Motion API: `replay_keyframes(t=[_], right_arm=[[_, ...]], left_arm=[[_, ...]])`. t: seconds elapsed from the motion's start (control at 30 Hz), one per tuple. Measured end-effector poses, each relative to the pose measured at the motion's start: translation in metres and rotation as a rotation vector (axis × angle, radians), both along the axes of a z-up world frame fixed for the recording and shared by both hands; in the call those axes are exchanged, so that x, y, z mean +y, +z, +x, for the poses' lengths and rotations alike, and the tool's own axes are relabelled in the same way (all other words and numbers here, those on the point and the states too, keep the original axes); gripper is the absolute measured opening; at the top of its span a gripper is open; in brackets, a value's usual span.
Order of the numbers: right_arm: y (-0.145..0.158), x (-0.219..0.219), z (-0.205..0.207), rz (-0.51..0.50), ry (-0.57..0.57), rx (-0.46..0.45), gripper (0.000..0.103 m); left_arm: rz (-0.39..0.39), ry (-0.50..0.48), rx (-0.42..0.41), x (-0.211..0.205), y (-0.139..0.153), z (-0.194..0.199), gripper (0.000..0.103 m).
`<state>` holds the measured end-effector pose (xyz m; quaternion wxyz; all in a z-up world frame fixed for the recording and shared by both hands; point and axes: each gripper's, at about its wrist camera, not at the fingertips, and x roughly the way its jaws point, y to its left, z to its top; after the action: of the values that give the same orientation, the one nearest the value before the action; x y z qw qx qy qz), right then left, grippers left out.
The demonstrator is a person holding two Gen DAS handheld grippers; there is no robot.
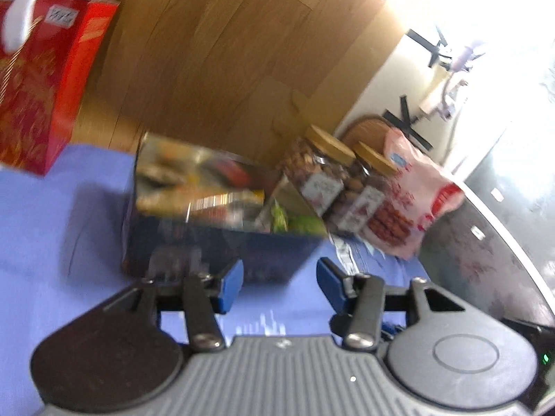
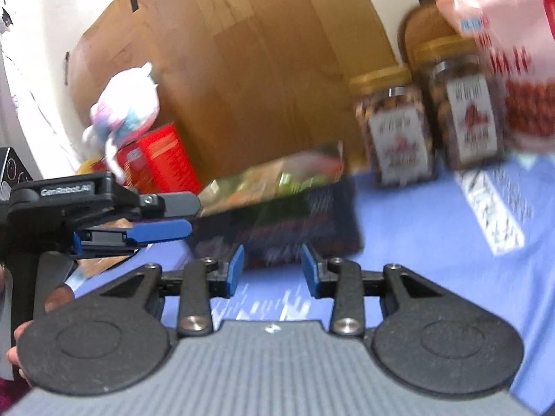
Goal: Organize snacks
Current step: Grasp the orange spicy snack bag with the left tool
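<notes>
Snack box (image 1: 222,215), mid-tabletop (image 1: 52,225): faced by left tongs (image 1: 279,286) and right tongs (image 2: 272,270), both apart, empty. Box best gripped squarely by its near wall.

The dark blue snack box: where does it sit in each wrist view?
Left wrist: dark blue snack box at centre, just beyond the fingers, on the purple cloth.
Right wrist: same box at centre, blurred, just ahead of the fingers.
Shared landmark: the two wooden-lidded jars, right of the box.
</notes>
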<state>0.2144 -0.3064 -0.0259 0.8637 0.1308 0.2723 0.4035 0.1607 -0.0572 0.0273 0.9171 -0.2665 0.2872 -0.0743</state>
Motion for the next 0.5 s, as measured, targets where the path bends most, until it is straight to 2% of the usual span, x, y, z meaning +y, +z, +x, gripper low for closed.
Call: replay_keyframes(t=[0.23,0.4,0.5], right_arm=[[-0.019,-0.014,-0.030,0.051,0.131,0.177,0.041],[-0.029,-0.016,-0.050,0.036,0.158,0.201,0.042],[-0.034,-0.010,-0.054,0.018,0.176,0.219,0.042]], left_arm=[[-0.053,-0.027,0.037,-0.003,-0.022,-0.073,0.048],[-0.097,-0.043,0.055,-0.003,-0.034,-0.112,0.048],[-0.133,-0.085,0.057,-0.007,-0.040,-0.128,0.048]])
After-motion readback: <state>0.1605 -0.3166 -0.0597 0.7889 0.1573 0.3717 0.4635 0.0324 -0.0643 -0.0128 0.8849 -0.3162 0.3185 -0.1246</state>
